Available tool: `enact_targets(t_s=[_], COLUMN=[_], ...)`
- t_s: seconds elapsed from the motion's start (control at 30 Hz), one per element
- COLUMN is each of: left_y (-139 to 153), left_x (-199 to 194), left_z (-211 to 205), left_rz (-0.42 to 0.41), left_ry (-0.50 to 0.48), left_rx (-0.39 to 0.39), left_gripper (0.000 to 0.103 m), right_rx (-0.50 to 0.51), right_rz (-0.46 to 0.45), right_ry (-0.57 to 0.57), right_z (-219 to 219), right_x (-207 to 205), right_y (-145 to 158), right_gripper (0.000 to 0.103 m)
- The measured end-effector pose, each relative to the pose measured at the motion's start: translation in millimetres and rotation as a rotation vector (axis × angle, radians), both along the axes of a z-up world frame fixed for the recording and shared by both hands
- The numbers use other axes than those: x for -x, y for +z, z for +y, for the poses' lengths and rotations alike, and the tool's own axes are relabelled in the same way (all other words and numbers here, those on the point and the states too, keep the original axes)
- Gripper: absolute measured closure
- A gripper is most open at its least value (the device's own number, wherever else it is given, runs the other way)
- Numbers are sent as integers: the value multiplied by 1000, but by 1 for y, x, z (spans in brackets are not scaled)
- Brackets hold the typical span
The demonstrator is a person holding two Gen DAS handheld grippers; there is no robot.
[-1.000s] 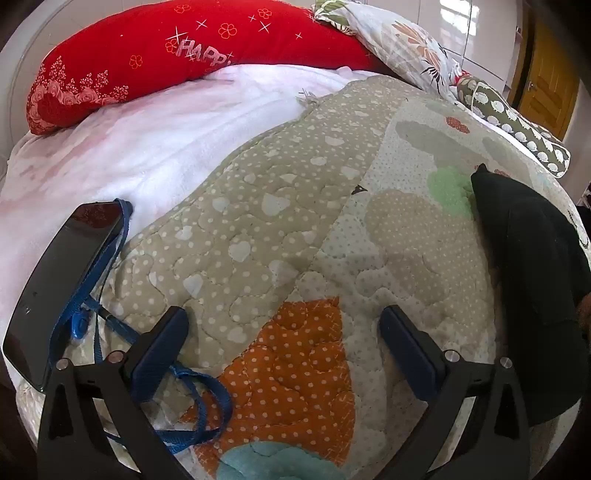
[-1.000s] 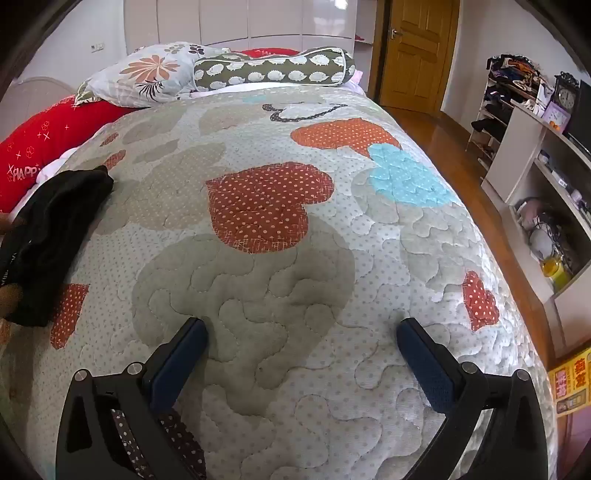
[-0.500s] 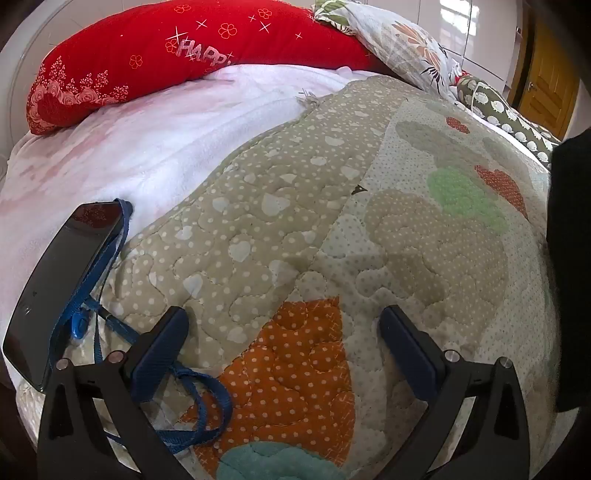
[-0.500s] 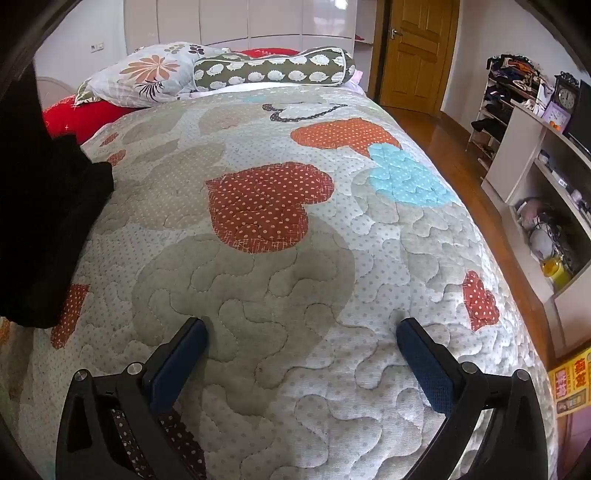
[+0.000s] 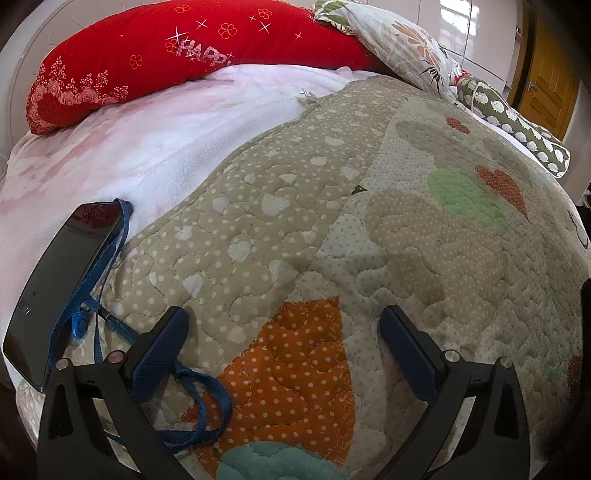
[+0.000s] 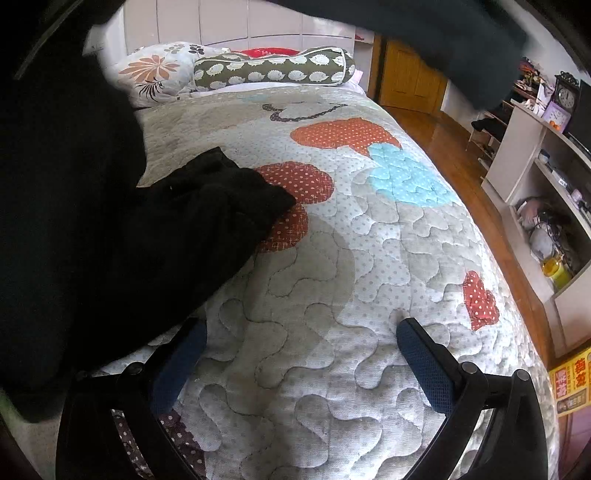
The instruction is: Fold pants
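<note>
**Black pants on quilt, both grippers unloaded**

Black fabric pants, crumpled, lie on the patchwork heart-print quilt in the right wrist view. They fill the frame from 7 to 11 o'clock, bulk nearest the camera, one bunched end reaching toward centre and overlapping a red dotted heart patch. Long axis: roughly from 8 o'clock toward 1 o'clock; which end is the waist cannot be told. More dark cloth hangs across the top edge at 12–1 o'clock.

Right gripper: fingers spread wide, nothing between them. Its left finger sits at the pants' edge; contact cannot be told.

Left gripper: released, fingers wide apart over an orange dotted patch, holding nothing. A dark strip shows at this view's 4 o'clock edge; unidentifiable.

Other items, left view: black phone with blue lanyard at 8 o'clock, red embroidered pillow at 11 o'clock.

White open shelving at 3 o'clock in the right view holds small clutter; contents too small to name.
</note>
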State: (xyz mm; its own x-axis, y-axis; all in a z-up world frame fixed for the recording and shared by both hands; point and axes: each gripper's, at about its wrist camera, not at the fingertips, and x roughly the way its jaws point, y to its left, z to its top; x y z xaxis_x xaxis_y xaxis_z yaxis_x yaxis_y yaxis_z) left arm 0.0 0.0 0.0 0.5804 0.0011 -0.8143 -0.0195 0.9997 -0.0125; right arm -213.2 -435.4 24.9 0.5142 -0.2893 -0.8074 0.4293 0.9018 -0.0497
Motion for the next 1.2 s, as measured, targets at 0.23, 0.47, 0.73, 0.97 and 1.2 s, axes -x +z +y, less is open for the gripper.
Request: enact_targets(t_s=[0.23,0.47,0.73,0.97,1.2], left_y=[0,0,4,34,82], left_x=[0,0,1,33,70], left_z=[-1,-1,0,5,13], left_rz=[0,-3,55,-7,-106], left_ry=[0,1,-27,-15,-42], left_rx=[-5,-6,-16,-9,72], left_gripper=[0,0,0,0,0], right_rx=[0,-1,-1,-1,-4], right_rz=[0,0,0,-2,-3], right_ry=[0,0,0,0,1], right_z=[2,3,3,2,0], right_x=[0,-1,-1,-1,-2], right_y=[-1,-1,-1,-1,2], right_gripper=[0,0,0,0,0])
